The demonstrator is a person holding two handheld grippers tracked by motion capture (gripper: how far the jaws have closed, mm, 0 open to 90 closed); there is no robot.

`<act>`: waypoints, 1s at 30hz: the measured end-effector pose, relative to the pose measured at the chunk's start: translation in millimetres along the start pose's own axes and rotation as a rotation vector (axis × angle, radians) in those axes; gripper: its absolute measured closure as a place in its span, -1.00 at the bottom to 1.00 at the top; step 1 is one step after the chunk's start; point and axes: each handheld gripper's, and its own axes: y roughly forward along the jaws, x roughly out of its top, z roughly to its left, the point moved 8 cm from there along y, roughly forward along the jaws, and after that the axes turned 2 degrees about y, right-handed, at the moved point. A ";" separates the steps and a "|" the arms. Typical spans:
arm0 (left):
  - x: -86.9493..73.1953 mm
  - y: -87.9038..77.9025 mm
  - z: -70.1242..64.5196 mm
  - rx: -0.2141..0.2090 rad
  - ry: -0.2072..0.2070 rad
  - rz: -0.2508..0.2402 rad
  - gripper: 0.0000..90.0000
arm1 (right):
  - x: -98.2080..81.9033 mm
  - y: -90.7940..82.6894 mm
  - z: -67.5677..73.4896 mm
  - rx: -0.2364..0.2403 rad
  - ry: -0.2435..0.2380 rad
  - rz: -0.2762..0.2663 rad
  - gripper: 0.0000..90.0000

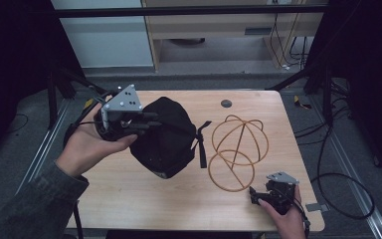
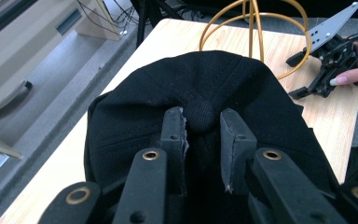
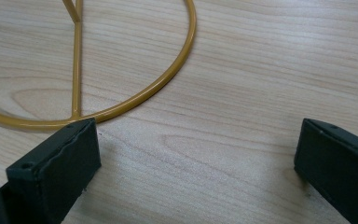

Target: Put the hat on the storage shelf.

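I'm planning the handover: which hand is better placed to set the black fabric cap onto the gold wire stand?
Left. The left gripper is shut on the black fabric cap beside the gold wire stand; the right gripper rests open on the table, holding nothing.

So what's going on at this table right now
A person is working with a handheld gripper in each hand. The left gripper is shut on the crown of a black cap, pinching the fabric just below its top button, with the cap over the left side of the wooden table. The right gripper sits with its jaws open and empty near the front right corner, just beside the base ring of a yellow wire stand, which stands to the right of the cap.
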 end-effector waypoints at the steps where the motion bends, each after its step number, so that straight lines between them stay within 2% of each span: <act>1: 1.5 -0.8 -0.4 -0.001 -0.001 -0.004 0.64 | 0.0 0.0 0.0 0.000 0.000 0.000 -0.99; 13: 36.3 -9.7 -3.1 0.004 0.027 -0.052 0.64 | -0.2 0.1 0.0 -0.001 0.001 0.001 -0.99; 20: 65.4 2.6 -12.5 -0.015 0.063 -0.065 0.64 | -0.3 0.1 0.2 -0.001 0.002 0.001 -0.99; 24: 81.3 6.3 -14.3 -0.022 0.068 -0.085 0.64 | -0.2 0.3 0.2 0.000 0.001 -0.001 -0.99; 30: 101.5 20.3 -20.6 -0.038 0.085 -0.097 0.64 | -0.2 0.3 0.3 0.001 0.003 0.000 -0.99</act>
